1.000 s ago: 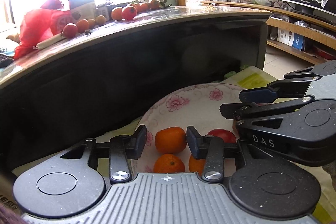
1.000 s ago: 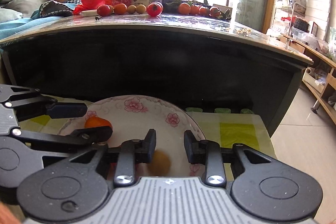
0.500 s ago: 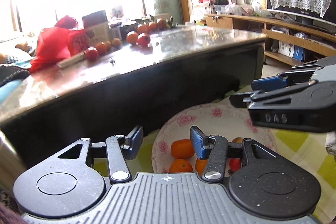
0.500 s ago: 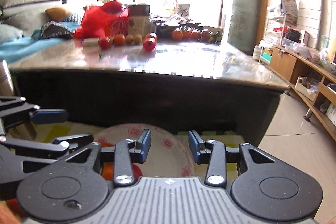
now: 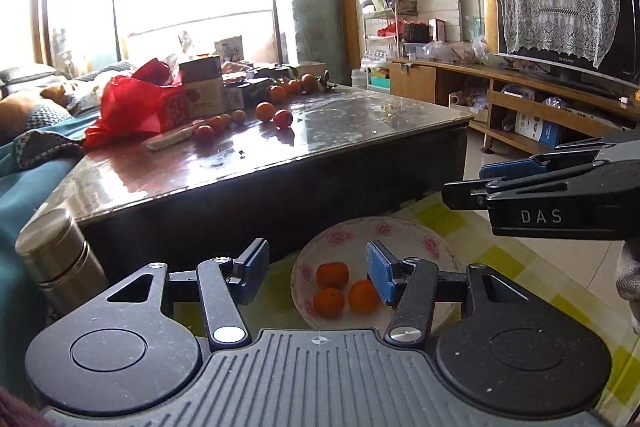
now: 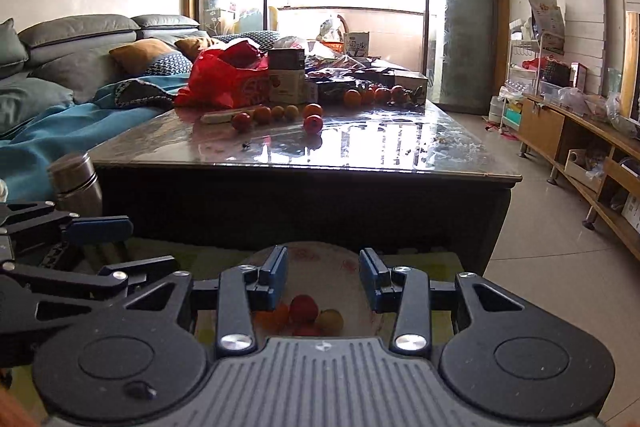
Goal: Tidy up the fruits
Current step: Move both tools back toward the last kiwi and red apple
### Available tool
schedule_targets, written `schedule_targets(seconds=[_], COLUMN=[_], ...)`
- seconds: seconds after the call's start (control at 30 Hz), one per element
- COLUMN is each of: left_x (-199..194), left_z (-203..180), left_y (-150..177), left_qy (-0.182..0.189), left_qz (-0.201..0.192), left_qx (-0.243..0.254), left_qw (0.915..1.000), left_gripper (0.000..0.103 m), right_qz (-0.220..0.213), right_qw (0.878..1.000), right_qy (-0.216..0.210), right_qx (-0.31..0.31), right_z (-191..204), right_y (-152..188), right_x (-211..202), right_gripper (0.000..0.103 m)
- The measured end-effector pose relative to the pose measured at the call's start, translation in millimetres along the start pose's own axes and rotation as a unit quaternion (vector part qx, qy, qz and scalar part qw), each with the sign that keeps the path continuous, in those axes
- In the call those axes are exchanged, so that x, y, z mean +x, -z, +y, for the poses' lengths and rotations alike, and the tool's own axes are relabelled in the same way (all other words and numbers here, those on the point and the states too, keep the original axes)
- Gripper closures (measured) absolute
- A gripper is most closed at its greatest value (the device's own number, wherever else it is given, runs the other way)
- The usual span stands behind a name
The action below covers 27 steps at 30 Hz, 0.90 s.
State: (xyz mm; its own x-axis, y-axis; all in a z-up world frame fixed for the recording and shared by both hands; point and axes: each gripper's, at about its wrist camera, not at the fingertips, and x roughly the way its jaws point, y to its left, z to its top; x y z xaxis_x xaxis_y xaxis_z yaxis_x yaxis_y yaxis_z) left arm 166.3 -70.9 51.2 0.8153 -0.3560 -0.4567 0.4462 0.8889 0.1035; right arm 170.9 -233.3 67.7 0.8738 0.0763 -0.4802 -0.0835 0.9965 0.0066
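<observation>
Table (image 5: pixel 360 131) fills the middle of what we see, a dark low block with a glossy top, and at its 11 o'clock corner lies a red plastic bag (image 5: pixel 132 107) with boxes behind it. Below the table's near edge, on a yellow-green checked mat (image 5: pixel 500 259), sits a white plate (image 5: pixel 400 231) with pink flowers around its rim. A steel flask (image 5: pixel 56 259) stands at 9 o'clock from the plate. We hold the left gripper (image 5: pixel 318 273) above the plate with its blue pads spread wide and nothing between them; the right gripper (image 6: pixel 323 277) hangs beside it at 3 o'clock, likewise spread and empty. In the plate we count three small oranges (image 5: pixel 332 275), round and bright, touching in a cluster; the right wrist view adds a red fruit (image 6: pixel 304 309) and a yellowish one just beside them. More loose fruits (image 5: pixel 276 115), orange and red, lie in a row on the tabletop near the bag.
</observation>
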Motion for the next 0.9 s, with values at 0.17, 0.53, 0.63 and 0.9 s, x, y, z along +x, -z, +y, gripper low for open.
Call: schedule_targets(seconds=[0.17,0.53,0.63,0.9], left_x=[-27,-81,-92,-90], left_z=[-9,-36,-40,-30], left_y=[11,0,0,30], left_qy=[0.0,-0.024,-0.035,-0.038], left_qz=[0.005,-0.005,-0.007,0.018], left_qx=[0.001,0.02,0.027,0.032], left_qw=[1.0,0.9995,0.999,0.9986], left_gripper=[0.041,0.04,0.04,0.039], right_qz=[0.004,-0.039,-0.048,-0.015], right_qw=[1.0,0.998,0.997,0.998], right_qy=[-0.014,-0.043,-0.045,-0.053], right_qx=[-0.012,0.031,0.038,0.023], right_z=[15,6,1,7], right_y=[18,20,25,49], right_x=[-29,-95,-109,-93], right_gripper=[0.059,0.058,0.056,0.053])
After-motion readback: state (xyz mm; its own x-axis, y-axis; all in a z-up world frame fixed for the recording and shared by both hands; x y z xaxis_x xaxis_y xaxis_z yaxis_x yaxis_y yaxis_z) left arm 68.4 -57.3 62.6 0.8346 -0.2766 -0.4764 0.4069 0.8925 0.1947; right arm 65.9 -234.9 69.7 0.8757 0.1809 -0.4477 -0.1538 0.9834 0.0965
